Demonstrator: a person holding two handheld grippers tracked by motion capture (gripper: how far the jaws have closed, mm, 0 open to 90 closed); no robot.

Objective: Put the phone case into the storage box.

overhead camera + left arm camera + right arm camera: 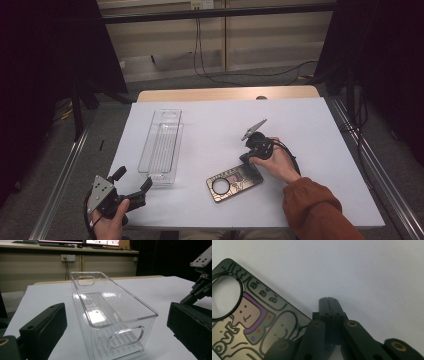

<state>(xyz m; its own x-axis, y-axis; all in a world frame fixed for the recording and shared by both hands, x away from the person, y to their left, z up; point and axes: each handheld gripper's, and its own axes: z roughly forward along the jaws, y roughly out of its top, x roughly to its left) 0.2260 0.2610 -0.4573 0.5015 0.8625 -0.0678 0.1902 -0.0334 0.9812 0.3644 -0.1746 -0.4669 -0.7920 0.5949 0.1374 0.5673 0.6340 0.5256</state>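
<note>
A flat phone case (235, 182) with cartoon figures and a round camera hole lies on the white table at the front centre. My right gripper (245, 162) points down at its far right end. In the right gripper view the jaws are pressed together, shut on nothing, with the tips (328, 300) on bare table just beside the phone case (249, 322). A clear plastic bin (150, 145) with cut-out handles stands lengthwise left of centre. My left gripper (133, 178) rests at the front left, open and facing the near end of the clear bin (82, 305); its jaws stand wide apart on either side.
The white sheet (300, 125) covers the table, with a wooden strip (225, 93) bare at the far edge. Metal rails (65, 165) run along both sides. Cables (240, 75) lie on the floor beyond. The other gripper (202, 277) rises at the right of the left gripper view.
</note>
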